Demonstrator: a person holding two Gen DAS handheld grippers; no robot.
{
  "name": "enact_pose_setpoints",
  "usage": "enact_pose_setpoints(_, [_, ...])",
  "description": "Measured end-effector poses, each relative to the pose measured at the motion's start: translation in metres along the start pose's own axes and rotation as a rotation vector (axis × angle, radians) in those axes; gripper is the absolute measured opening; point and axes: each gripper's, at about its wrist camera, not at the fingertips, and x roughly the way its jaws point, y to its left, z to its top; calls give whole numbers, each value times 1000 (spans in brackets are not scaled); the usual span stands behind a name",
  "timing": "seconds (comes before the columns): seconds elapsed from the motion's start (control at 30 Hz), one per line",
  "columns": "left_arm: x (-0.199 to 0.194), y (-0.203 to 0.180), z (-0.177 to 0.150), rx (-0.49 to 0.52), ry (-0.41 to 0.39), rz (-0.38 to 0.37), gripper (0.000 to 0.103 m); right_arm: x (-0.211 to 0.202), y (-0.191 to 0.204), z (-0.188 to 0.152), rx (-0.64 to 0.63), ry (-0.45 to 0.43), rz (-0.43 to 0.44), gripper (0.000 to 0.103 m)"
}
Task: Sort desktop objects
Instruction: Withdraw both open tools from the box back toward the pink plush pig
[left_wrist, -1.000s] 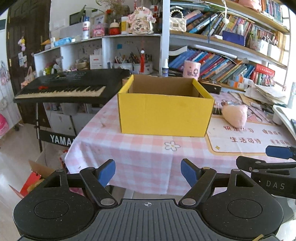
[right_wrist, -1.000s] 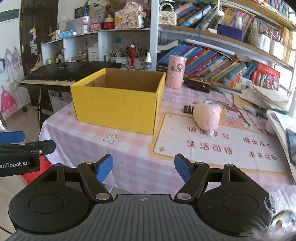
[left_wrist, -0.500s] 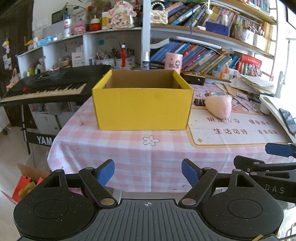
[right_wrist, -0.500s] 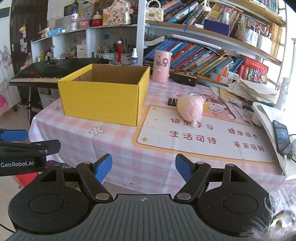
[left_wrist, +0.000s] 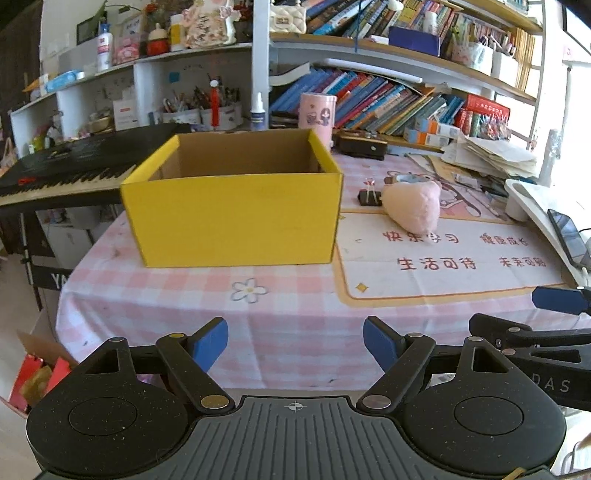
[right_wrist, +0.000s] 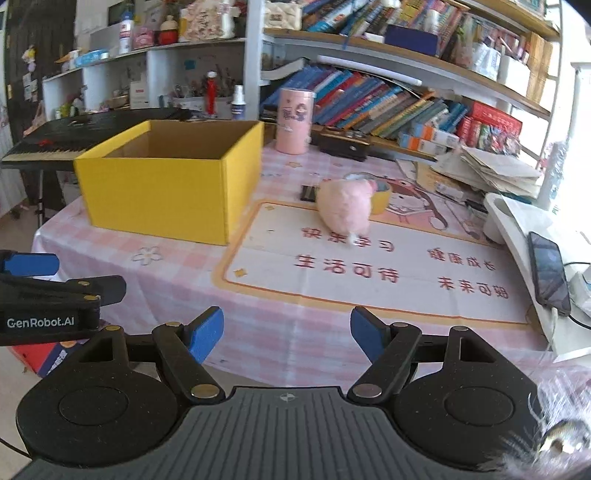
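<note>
An open yellow cardboard box (left_wrist: 232, 218) (right_wrist: 166, 184) stands on the pink checked tablecloth, its inside bare as far as I can see. To its right a pink plush toy (left_wrist: 413, 206) (right_wrist: 345, 206) lies on the desk mat, beside a black binder clip (left_wrist: 369, 197) and a roll of yellow tape (right_wrist: 380, 195). My left gripper (left_wrist: 295, 343) hovers open at the table's near edge, nothing between its blue pads. My right gripper (right_wrist: 286, 334) is open too, empty, facing the mat. Each gripper shows at the edge of the other's view.
A pink cylindrical tin (right_wrist: 295, 122) and a dark case (right_wrist: 343, 142) stand behind the box. A keyboard (left_wrist: 70, 173) sits left of the table. A white stand (right_wrist: 517, 229) with a phone (right_wrist: 548, 269) is at the right. Paper stacks and bookshelves line the back.
Both grippers have swung to the right and come closer to the table. The box has slid left in both views and the mat and phone have come into sight.
</note>
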Motion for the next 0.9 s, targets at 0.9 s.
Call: enact_pose_setpoints(0.9, [85, -104, 56, 105, 57, -57, 83, 66, -122, 33, 113, 42, -53, 74])
